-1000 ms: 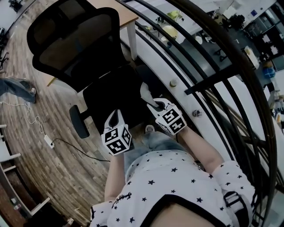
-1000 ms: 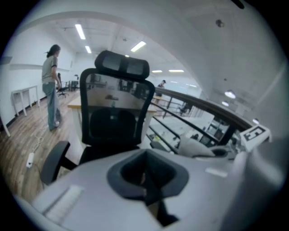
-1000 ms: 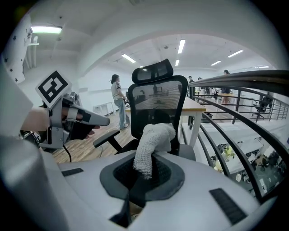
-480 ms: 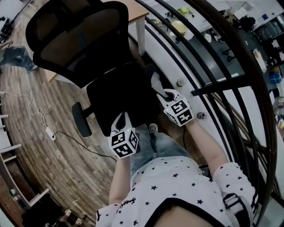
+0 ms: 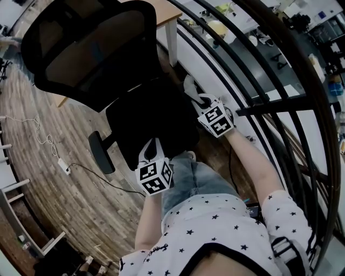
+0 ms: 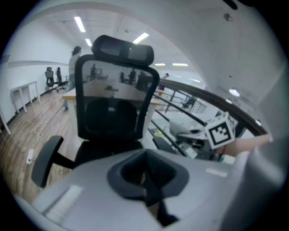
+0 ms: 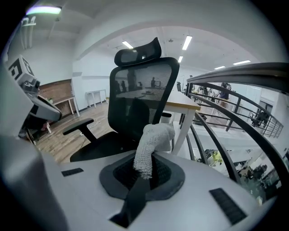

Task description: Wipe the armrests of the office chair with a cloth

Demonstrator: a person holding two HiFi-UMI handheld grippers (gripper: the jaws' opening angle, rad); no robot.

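The black office chair [image 5: 145, 121] with its mesh back [image 5: 86, 48] stands right in front of me. Its left armrest [image 5: 101, 152] sticks out on the floor side. My right gripper [image 5: 195, 98] is at the chair's railing side, shut on a white knitted cloth [image 5: 189, 84]. The right armrest is hidden under that gripper. In the right gripper view the cloth [image 7: 151, 144] stands up out of the right gripper [image 7: 144, 169], and the far armrest [image 7: 77, 126] shows beyond it. My left gripper [image 5: 151, 150] hovers over the seat's front edge, shut and holding nothing.
A curved black railing [image 5: 253, 81] runs close along the right of the chair. A wooden-topped table [image 5: 161, 16] stands behind the chair. A white power strip with its cable [image 5: 63, 164] lies on the wooden floor at the left.
My right gripper has carried the cloth forward along the chair's right side. The left gripper has stayed near the seat's front edge.
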